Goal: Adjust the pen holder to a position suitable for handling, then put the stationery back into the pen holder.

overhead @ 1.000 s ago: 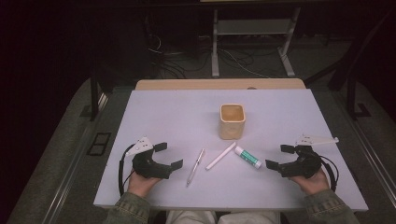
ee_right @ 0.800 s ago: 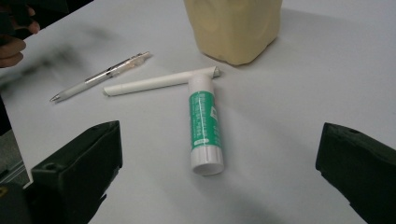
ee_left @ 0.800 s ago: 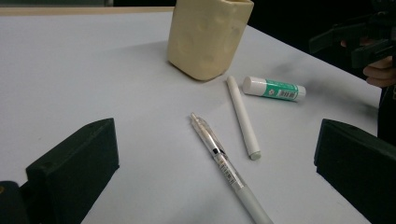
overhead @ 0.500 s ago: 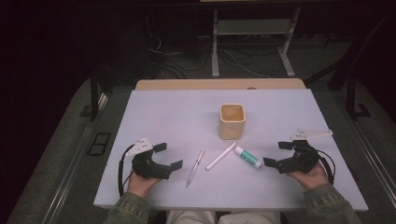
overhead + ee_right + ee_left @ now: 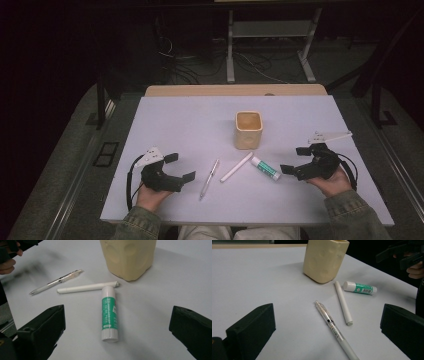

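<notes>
High view shows the person's two hands coming in over the near edge of the pale surface (image 5: 165,125), each holding a black claw with nothing in it. Toward the near left corner sits the left claw (image 5: 176,167), its jaws spread wide and pointing toward the middle of the surface. Toward the near right corner sits the right claw (image 5: 295,160), jaws likewise spread apart and pointing inward at the things between the two hands.

Three small things lie between the claws, nearer the near edge than the far one. Closest to the left claw is a clear pen (image 5: 209,178), lying flat with its length running from the near edge toward the far edge. Just beside it, toward the right edge, lies a white stick (image 5: 236,167), slanted, apart from the pen. A green-and-white glue stick (image 5: 266,168) lies flat just beside the right claw, its white cap end close to the far end of the white stick; right gripper view has those two ends touching or nearly so, and I cannot tell which. Right gripper view looks straight along the glue stick, which lies between the open jaws but ahead of them.

Farther back, near the middle of the surface, a cream cup (image 5: 248,130) stands upright, apart from the three things
</notes>
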### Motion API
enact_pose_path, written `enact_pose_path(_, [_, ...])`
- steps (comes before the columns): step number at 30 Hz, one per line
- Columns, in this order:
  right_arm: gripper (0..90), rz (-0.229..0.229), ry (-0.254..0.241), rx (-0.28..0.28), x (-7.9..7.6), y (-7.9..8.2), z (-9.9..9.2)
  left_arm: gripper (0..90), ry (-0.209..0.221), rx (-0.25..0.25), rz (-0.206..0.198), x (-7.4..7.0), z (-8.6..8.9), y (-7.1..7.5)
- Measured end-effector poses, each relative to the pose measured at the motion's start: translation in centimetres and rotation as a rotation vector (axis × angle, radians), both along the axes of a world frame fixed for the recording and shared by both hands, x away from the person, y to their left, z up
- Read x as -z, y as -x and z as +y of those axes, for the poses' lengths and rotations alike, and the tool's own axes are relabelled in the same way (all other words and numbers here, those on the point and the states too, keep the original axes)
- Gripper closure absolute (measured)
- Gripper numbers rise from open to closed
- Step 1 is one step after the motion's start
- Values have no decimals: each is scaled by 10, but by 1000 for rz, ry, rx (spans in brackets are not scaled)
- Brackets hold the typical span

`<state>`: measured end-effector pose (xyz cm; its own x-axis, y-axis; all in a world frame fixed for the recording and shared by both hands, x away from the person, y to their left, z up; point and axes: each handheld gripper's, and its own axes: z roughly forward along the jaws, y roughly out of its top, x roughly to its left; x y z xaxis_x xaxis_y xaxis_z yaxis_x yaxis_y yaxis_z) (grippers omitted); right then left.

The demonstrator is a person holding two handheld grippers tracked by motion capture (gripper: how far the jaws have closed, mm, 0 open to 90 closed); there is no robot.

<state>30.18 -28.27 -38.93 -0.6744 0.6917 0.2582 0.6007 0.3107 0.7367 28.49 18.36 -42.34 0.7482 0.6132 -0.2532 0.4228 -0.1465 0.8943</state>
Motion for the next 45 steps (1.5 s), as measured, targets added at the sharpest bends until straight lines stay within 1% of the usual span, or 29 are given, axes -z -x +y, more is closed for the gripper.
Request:
enact_pose_path(5, [2,21,14,-10,-1,-5,5,0,-1,2,-1,0,0,0])
enact_pose_path(7, [2,21,25,-22,-1,-8,7,0,-2,3,-2,0,0,0])
enact_pose_path(10, [2,32,36,-34,-3,-12,11,0,-2,2,-2,0,0,0])
enact_pose_path(16, [2,50,41,-56,-7,-19,18,0,-2,2,-3,0,0,0])
enact_pose_path(21, [3,52,54,-74,-10,-23,22,0,-3,3,-4,0,0,0])
enact_pose_path(31, [2,60,84,-111,-13,-30,38,0,-2,5,-8,0,0,0])
enact_pose_path(38, [2,71,104,-135,-12,-34,47,0,0,4,-10,-1,0,0])
enact_pose_path(42, [2,73,117,-153,-8,-36,54,0,-1,6,-12,-1,0,0])
enact_pose_path(43, [2,81,126,-159,-6,-37,56,0,-1,7,-13,-1,-1,0])
enact_pose_path(45, [2,80,130,-161,-5,-37,58,0,-3,7,-12,-1,-1,0])
